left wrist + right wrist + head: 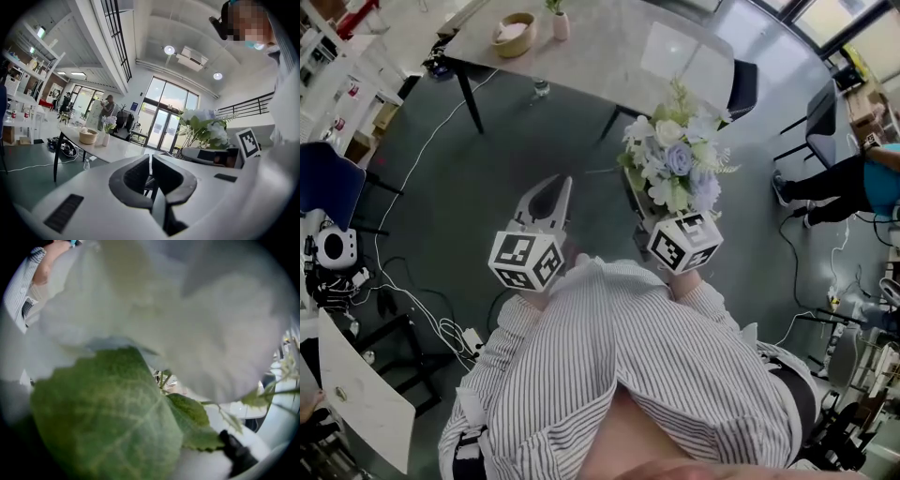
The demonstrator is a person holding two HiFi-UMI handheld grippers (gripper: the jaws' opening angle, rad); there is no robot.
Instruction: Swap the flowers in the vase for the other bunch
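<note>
We hold the bunch of white and lavender flowers with green leaves upright in our right hand-held gripper, which pinches its stems. The bunch is over the grey floor, short of the pale marble desk. Our left hand-held gripper, just beside it, has its jaws pressed together on nothing. On the desk stand a small pale vase with a few flowers and a round woven bowl.
</note>
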